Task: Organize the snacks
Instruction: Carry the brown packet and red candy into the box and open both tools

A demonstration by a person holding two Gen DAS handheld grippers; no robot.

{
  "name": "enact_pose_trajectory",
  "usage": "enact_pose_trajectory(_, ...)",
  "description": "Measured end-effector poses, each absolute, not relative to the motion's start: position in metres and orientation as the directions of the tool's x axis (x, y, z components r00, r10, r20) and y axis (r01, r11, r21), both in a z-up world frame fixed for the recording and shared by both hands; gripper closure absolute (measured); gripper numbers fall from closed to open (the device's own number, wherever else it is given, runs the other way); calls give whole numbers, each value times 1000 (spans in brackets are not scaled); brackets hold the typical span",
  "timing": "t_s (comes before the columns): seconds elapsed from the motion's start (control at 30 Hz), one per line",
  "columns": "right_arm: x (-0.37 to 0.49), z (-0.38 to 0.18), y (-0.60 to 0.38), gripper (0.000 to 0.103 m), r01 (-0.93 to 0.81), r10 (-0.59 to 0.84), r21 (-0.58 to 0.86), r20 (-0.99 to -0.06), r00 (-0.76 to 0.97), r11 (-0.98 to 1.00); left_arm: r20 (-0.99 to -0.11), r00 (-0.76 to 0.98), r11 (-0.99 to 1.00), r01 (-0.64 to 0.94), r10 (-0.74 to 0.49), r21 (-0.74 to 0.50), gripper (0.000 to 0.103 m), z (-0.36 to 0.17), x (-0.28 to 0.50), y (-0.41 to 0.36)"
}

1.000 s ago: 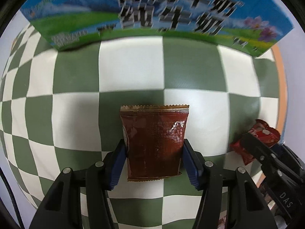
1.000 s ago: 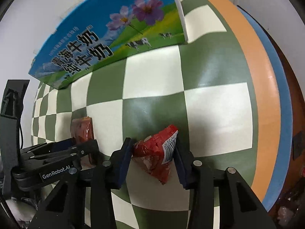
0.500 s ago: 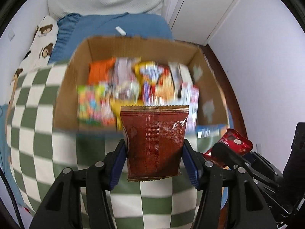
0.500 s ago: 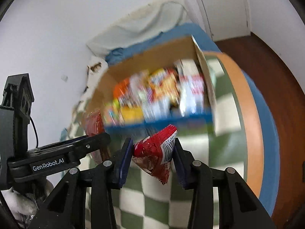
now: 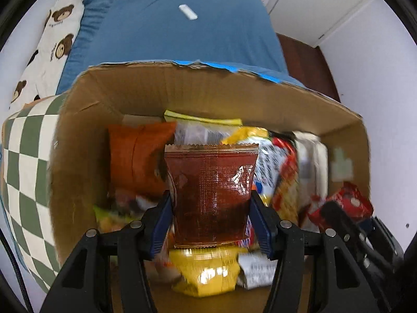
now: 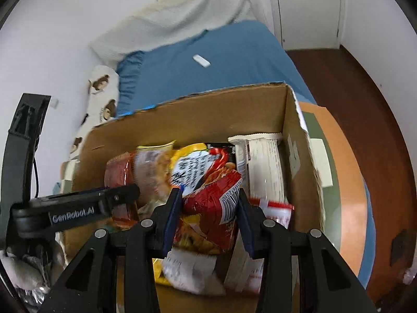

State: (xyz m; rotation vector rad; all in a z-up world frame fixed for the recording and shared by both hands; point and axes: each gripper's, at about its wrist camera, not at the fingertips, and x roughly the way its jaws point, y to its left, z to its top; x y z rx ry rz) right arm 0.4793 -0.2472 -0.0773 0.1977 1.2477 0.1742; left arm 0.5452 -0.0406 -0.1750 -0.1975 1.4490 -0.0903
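My left gripper (image 5: 209,203) is shut on a dark red-brown snack packet (image 5: 211,182), held upright over the open cardboard box (image 5: 182,91). Over the same box's right half, my right gripper (image 6: 209,203) is shut on a crumpled red snack packet (image 6: 213,203) with a barcode. The box holds several snack bags: an orange one (image 5: 135,161), a yellow one (image 5: 208,276), and a white pack (image 6: 263,167) against the right wall. The right gripper (image 5: 338,214) with its red packet (image 5: 351,200) appears at the lower right of the left wrist view; the left gripper's finger (image 6: 86,206) crosses the right wrist view.
The box stands on a green-and-white checkered cloth (image 5: 20,161) with an orange border (image 6: 341,172). Behind it lies a blue bed sheet (image 5: 177,31) with a small white object (image 5: 187,13), a bear-print pillow (image 5: 52,41), white walls and a brown floor (image 6: 359,109).
Both grippers have travelled forward from low over the checkered cloth in front of the box to above its open top, each still holding its packet.
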Motion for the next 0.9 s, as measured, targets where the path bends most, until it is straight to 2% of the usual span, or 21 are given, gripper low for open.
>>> enact_pose_trajectory(0.27,500,-104,-239,57,-40,196,192,-956,218,981,-983,55,983,-47,-176,-178,48,-200,562,-49)
enact_pose_trajectory(0.37,505,-109,-236,32,-47,189,184,-966,176,982,-986,26,985,-41,-165,-166,47,-206,562,-52)
enact_pose_trajectory(0.47,502,-109,-231,25,-64,173,165,-974,147,984,-987,37,986,-42,-157,-158,38,-205,561,-52)
enact_pose_trajectory(0.53,500,-106,-228,13,-75,152,142,-978,144,987,-987,39,987,-37,-153,-154,16,-202,559,-51)
enact_pose_trajectory(0.57,499,-104,-226,4,-79,128,118,-981,148,990,-988,47,988,-38,-148,-150,13,-199,556,-50)
enact_pose_trajectory(0.9,487,-91,-228,4,-57,86,77,-980,177,995,-989,114,994,-48,-90,-96,13,-180,523,-34)
